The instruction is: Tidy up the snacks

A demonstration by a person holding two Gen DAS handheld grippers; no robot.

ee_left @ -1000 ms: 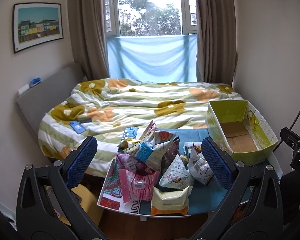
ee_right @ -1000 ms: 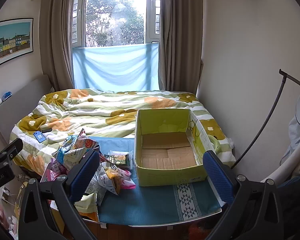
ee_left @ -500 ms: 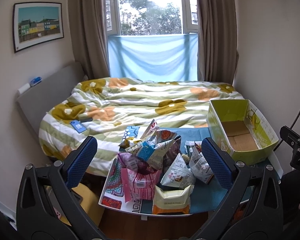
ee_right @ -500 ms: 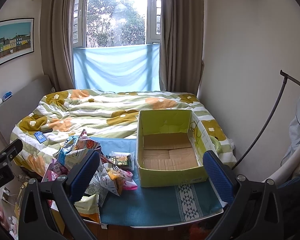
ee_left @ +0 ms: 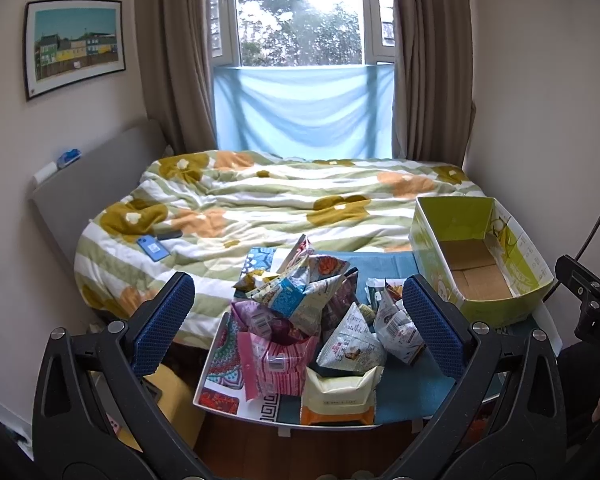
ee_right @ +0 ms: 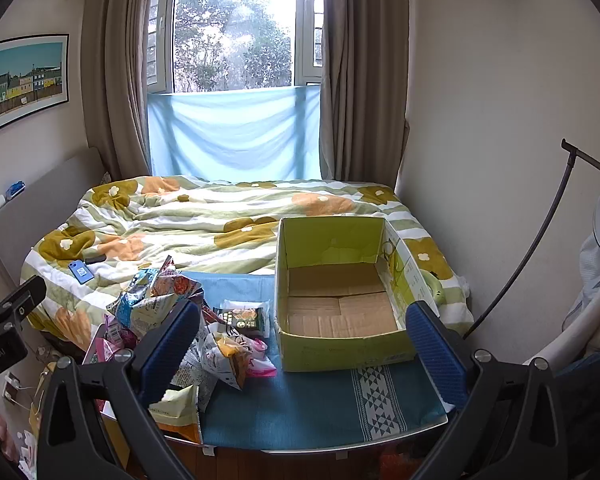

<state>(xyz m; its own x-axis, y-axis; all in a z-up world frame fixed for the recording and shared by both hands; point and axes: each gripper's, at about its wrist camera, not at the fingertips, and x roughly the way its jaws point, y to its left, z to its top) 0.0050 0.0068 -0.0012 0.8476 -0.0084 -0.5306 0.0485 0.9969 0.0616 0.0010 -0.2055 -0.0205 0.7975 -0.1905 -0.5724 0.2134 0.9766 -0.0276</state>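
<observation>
A heap of snack bags (ee_left: 312, 320) lies on the left part of a small table with a blue cloth (ee_right: 300, 404). It also shows in the right wrist view (ee_right: 160, 312). A pink striped bag (ee_left: 278, 364) and a cream and orange bag (ee_left: 338, 398) lie at the front. An empty green cardboard box (ee_right: 340, 304) stands on the table's right; it also shows in the left wrist view (ee_left: 476, 268). My left gripper (ee_left: 298, 332) is open and empty, back from the heap. My right gripper (ee_right: 300, 344) is open and empty, in front of the box.
A bed with a flowered striped duvet (ee_left: 284, 208) lies behind the table, with a blue phone (ee_left: 153, 249) on it. A curtained window (ee_right: 236, 92) is at the back. A black lamp stand (ee_right: 540, 232) is at the right by the wall.
Both views have risen and drawn back slightly; table, snacks and box sit a little lower and farther in frame. Both grippers remain open.
</observation>
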